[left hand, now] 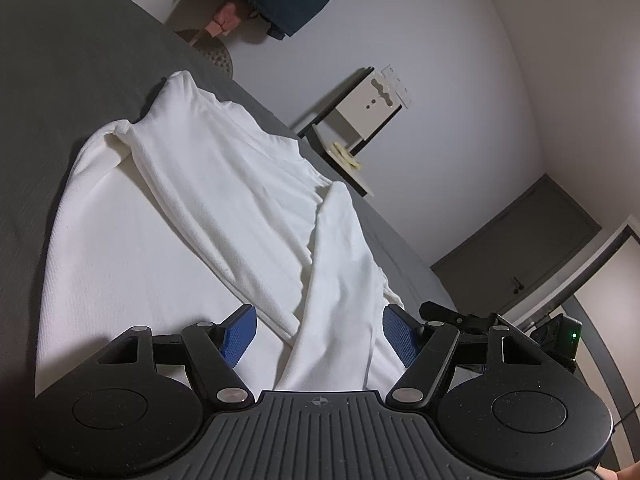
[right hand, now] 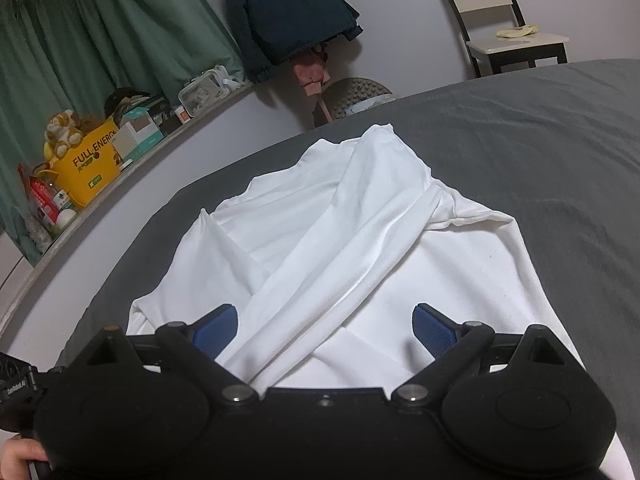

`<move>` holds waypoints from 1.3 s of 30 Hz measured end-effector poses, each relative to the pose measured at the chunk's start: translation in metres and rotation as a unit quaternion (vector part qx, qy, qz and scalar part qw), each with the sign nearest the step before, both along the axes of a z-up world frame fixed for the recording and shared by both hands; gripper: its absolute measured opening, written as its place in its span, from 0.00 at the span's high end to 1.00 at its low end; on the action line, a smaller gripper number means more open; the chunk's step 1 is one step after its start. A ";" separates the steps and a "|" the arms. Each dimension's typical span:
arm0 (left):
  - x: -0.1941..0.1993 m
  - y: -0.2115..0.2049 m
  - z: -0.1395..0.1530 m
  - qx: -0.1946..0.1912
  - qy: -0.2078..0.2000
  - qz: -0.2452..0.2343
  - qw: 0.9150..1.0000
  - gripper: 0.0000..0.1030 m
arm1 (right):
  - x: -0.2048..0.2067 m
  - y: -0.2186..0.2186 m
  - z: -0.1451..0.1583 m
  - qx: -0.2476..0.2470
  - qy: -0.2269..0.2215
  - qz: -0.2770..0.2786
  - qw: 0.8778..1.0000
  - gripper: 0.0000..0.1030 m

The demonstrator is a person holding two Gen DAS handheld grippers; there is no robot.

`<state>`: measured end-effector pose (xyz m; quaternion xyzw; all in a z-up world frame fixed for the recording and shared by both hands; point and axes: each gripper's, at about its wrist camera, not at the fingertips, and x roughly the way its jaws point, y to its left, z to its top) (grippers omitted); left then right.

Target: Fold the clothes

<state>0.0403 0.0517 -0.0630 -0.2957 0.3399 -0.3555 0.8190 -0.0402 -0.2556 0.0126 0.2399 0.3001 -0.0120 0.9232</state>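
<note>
A white long-sleeved top lies on the grey bed, with both sleeves folded across its body. My left gripper hovers low over the near hem, jaws open. One sleeve runs between its blue pads, and the pads do not press on it. My right gripper is open wide over the near edge. A crossed sleeve fold lies between its blue pads, untouched by them.
A chair stands by the wall beyond the bed. A dark jacket hangs on the wall. A cluttered ledge with a yellow box runs along the left under green curtains. A hand shows at the lower left.
</note>
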 end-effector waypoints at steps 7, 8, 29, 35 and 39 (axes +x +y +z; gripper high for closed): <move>0.000 0.000 0.000 -0.001 0.001 -0.001 1.000 0.31 | -0.001 0.009 0.002 -0.027 -0.012 0.017 0.999 0.08; 0.000 -0.001 0.000 -0.001 0.001 -0.001 1.000 0.31 | -0.002 0.009 0.002 -0.028 -0.014 0.019 0.999 0.08; 0.001 -0.003 -0.001 0.000 0.005 -0.006 1.000 0.31 | -0.017 0.030 0.013 -0.171 -0.112 0.022 0.979 0.00; 0.001 -0.004 -0.002 0.002 0.006 -0.009 1.000 0.31 | -0.015 0.021 0.028 -0.121 -0.118 0.070 0.983 0.00; 0.001 -0.003 0.000 -0.002 0.004 -0.007 1.000 0.31 | -0.024 0.012 0.038 -0.138 -0.155 0.058 0.977 0.00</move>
